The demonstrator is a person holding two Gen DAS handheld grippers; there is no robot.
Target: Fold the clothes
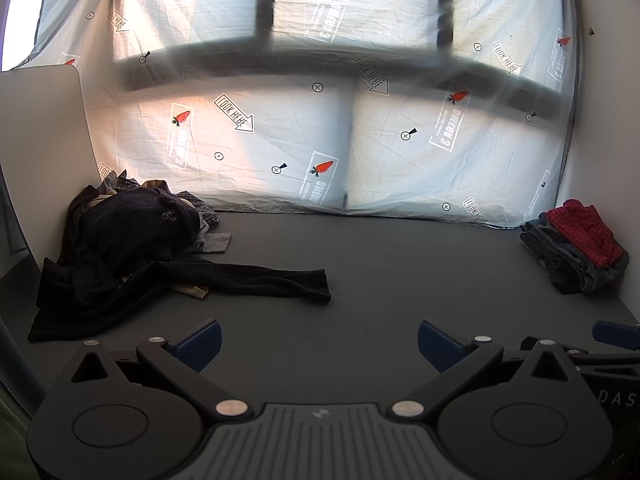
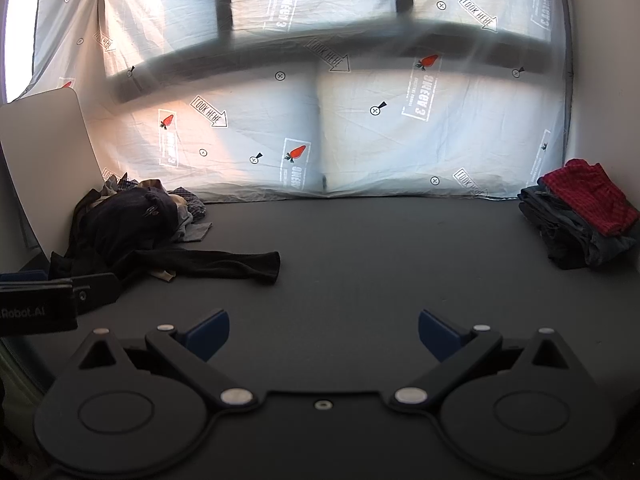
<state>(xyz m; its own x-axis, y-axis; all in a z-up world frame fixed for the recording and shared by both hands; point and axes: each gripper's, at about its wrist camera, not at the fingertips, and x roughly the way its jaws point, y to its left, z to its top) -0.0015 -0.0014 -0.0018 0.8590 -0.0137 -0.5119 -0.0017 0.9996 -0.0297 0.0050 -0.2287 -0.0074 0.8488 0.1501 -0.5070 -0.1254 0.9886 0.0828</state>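
A heap of unfolded clothes (image 1: 132, 232) lies at the back left of the dark table (image 1: 360, 264), with a black sleeve (image 1: 264, 276) stretched out to the right. A folded stack (image 1: 576, 248) with a red checked garment on top sits at the back right. The heap (image 2: 128, 224) and the stack (image 2: 584, 216) also show in the right wrist view. My left gripper (image 1: 320, 340) is open and empty above the table's front. My right gripper (image 2: 324, 334) is open and empty beside it; one of its fingers (image 1: 616, 332) shows at the left view's right edge.
A white printed sheet (image 1: 320, 120) hangs behind the table. A white panel (image 1: 40, 140) stands at the left edge. The left gripper's body (image 2: 40, 304) shows at the left of the right wrist view. A white wall (image 1: 600, 120) bounds the right side.
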